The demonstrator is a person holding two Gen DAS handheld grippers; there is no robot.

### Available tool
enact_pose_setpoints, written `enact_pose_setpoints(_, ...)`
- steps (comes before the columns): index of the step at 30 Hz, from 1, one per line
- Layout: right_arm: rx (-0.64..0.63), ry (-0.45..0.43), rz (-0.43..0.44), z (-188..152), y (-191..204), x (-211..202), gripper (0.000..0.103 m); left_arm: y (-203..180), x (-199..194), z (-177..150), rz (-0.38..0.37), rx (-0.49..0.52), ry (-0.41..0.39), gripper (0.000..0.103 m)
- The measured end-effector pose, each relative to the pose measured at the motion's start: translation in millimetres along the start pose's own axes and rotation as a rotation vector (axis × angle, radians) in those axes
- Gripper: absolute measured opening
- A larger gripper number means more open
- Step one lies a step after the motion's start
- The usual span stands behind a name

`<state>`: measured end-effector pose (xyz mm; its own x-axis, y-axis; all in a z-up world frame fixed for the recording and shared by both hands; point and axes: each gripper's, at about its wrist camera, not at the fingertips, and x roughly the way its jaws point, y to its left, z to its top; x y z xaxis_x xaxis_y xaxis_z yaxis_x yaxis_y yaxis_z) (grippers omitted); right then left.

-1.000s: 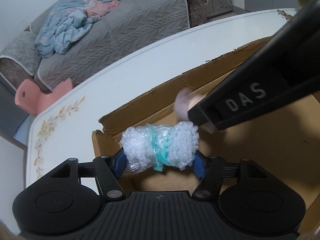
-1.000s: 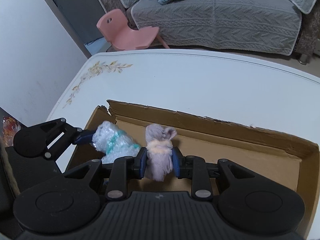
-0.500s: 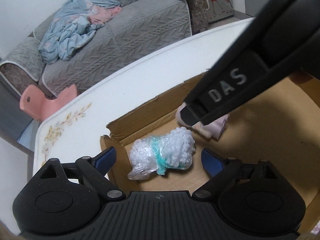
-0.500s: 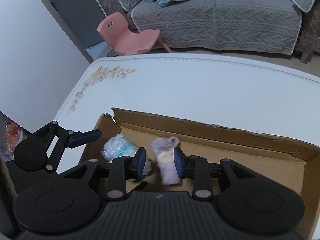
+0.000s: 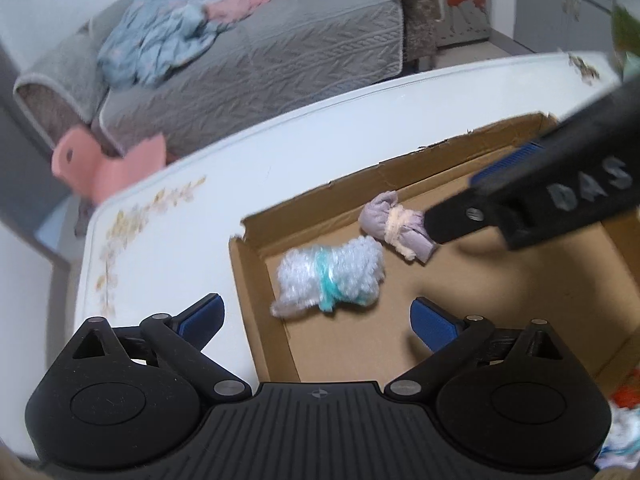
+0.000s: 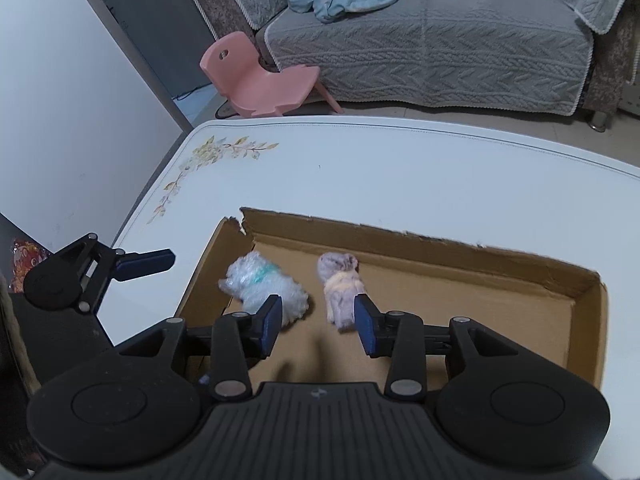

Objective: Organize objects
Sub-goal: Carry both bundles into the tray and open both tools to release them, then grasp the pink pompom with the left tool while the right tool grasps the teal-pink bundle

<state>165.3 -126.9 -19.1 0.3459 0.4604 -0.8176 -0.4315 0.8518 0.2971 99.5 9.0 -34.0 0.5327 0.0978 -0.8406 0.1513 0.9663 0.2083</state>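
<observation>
A shallow cardboard box (image 5: 256, 280) (image 6: 440, 256) lies on the white table. A white fluffy sock roll with a teal band (image 5: 332, 276) (image 6: 264, 286) and a lilac sock roll with a cream band (image 5: 394, 226) (image 6: 340, 288) lie side by side in the box's left end. My left gripper (image 5: 318, 320) is open and empty, just above and behind the white roll, with its left finger outside the box wall. My right gripper (image 6: 316, 324) is open and empty above the box floor, with the lilac roll just ahead of it. It also shows in the left wrist view (image 5: 520, 200).
The white table (image 6: 400, 168) has a floral print at its left corner. A pink child's chair (image 6: 256, 80) and a grey sofa (image 6: 440, 40) with crumpled clothes stand beyond it. Some colourful cloth (image 5: 624, 416) lies at the left wrist view's lower right edge.
Both grippers have opened and let go of their rolls, which now lie in the box. Both grippers have drawn up and back.
</observation>
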Motion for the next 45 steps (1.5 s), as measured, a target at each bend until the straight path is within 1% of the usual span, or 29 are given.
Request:
enact_pose_setpoints(2,0.009,-0.007,-0.002,-5.6,-1.2,-11.9,0.043,6.9,-11.8,-2.7,-0.025,-0.06,0.022,0.101)
enact_pose_setpoints(4,0.016,-0.024,0.013,-14.0,-2.5,-28.3,0.052,14.2,-25.9,-7.8,-0.052,-0.129,0.039,0.102)
enact_pose_setpoints(7,0.006,-0.047,0.006,-31.1,-3.0,-56.6,0.062,22.5,-50.5,-22.4,-0.078,-0.219,0.068,0.102)
enact_pose_setpoints(11,0.002,-0.067,-0.001,-60.0,-8.4,-96.4,0.075,28.2,-80.6,-52.0,-0.065,-0.278,0.111,0.102)
enact_pose_setpoints(12,-0.004,-0.071,-0.011,-68.3,-9.8,-104.5,0.079,28.5,-84.9,-58.8,-0.06,-0.287,0.133,0.102)
enact_pose_setpoints(13,-0.004,-0.069,-0.015,-76.8,-11.6,-110.7,0.082,28.8,-88.6,-66.0,-0.059,-0.297,0.156,0.102)
enact_pose_setpoints(17,0.025,-0.047,-0.007,-107.4,-17.8,-119.8,0.082,24.4,-105.4,-100.9,-0.061,-0.309,0.196,0.102)
enact_pose_setpoints(19,0.039,-0.031,0.018,-119.0,-16.9,-115.1,0.082,18.6,-104.4,-119.6,-0.075,-0.311,0.233,0.102)
enact_pose_setpoints(20,0.033,-0.019,0.033,-123.3,-15.2,-110.9,0.081,15.5,-102.8,-127.9,-0.084,-0.31,0.245,0.102)
enact_pose_setpoints(23,-0.059,0.014,0.058,-129.1,-2.8,-95.6,0.079,6.9,-89.2,-141.5,-0.097,-0.297,0.288,0.102)
enact_pose_setpoints(25,-0.088,0.031,0.081,-130.8,0.4,-85.5,0.072,4.3,-80.1,-146.1,-0.115,-0.31,0.298,0.102)
enact_pose_setpoints(27,-0.124,0.04,0.078,-132.4,2.3,-76.3,0.067,2.6,-72.9,-149.9,-0.128,-0.331,0.3,0.102)
enact_pose_setpoints(29,-0.169,0.047,0.07,-134.9,5.6,-67.1,0.064,1.2,-66.1,-152.5,-0.143,-0.345,0.314,0.102)
enact_pose_setpoints(30,-0.196,0.046,0.076,-137.6,8.0,-63.7,0.06,1.4,-64.8,-152.6,-0.148,-0.354,0.306,0.102)
enact_pose_setpoints(31,-0.23,0.044,0.084,-140.6,11.0,-61.5,0.057,1.8,-63.7,-153.0,-0.146,-0.365,0.293,0.102)
enact_pose_setpoints(32,-0.261,0.043,0.085,-143.2,13.8,-59.4,0.056,1.9,-61.4,-153.7,-0.144,-0.374,0.291,0.102)
enact_pose_setpoints(35,-0.351,0.045,0.057,-151.4,22.7,-51.6,0.048,1.9,-51.9,-154.8,-0.137,-0.389,0.307,0.102)
enact_pose_setpoints(37,-0.383,0.058,0.042,-156.6,23.3,-47.2,0.041,3.0,-47.5,-155.5,-0.13,-0.398,0.307,0.102)
enact_pose_setpoints(42,-0.416,0.084,0.011,-159.2,25.3,-36.2,0.04,3.0,-40.0,-158.4,-0.113,-0.38,0.302,0.102)
enact_pose_setpoints(45,-0.421,0.106,-0.037,-164.5,23.2,-29.3,0.04,1.1,-35.6,-160.3,-0.109,-0.369,0.307,0.102)
